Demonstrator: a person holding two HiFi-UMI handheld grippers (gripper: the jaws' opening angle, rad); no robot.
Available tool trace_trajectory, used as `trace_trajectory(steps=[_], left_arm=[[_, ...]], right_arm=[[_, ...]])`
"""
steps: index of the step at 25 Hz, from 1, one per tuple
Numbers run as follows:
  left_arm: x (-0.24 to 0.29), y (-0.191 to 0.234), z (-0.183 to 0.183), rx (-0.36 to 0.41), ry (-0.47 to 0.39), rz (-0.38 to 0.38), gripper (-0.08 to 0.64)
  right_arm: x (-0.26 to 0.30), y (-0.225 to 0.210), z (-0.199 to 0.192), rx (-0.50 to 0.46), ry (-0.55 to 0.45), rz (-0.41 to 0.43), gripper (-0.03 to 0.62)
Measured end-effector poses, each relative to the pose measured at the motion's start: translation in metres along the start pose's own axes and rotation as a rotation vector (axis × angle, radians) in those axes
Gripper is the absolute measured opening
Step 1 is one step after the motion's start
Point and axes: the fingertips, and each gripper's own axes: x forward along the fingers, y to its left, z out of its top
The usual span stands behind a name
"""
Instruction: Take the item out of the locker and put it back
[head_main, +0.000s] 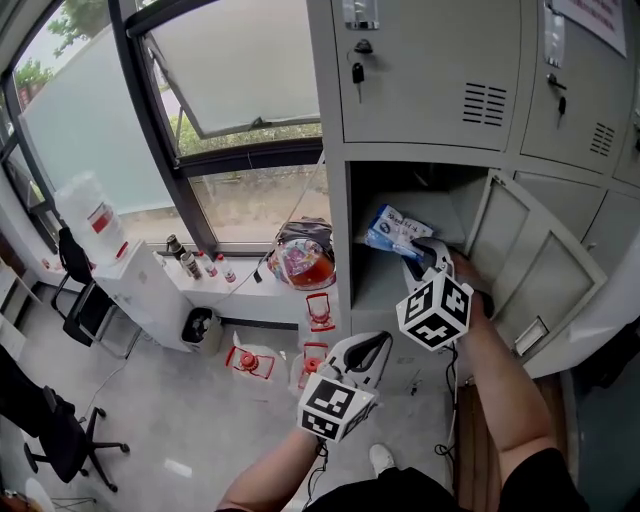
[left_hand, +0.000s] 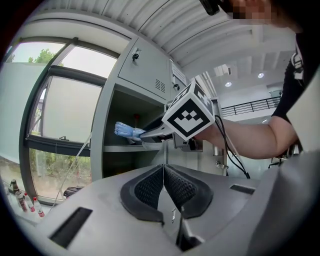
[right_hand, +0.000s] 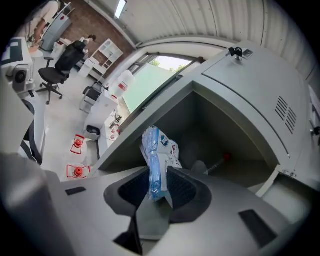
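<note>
L claw (left_hand: 163, 169) closed, empty; R claw (left_hand: 143, 134) holds blue pkt (left_hand: 125, 131).

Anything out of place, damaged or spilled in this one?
Nothing stands out. The blue and white packet is clamped in the right gripper at the open locker compartment, whose door hangs open beside it. The left gripper is shut and empty, below the compartment. No spill or damage shows.
</note>
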Motion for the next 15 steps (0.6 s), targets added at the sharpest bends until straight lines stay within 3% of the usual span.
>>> trace_trajectory(steps=[15], left_arm=[[0.048, 0.037, 0.009, 0.020, 0.005, 0.009, 0.017]], right_arm=[[0.079, -0.036, -0.007, -0.007, 0.069, 0.047, 0.163]])
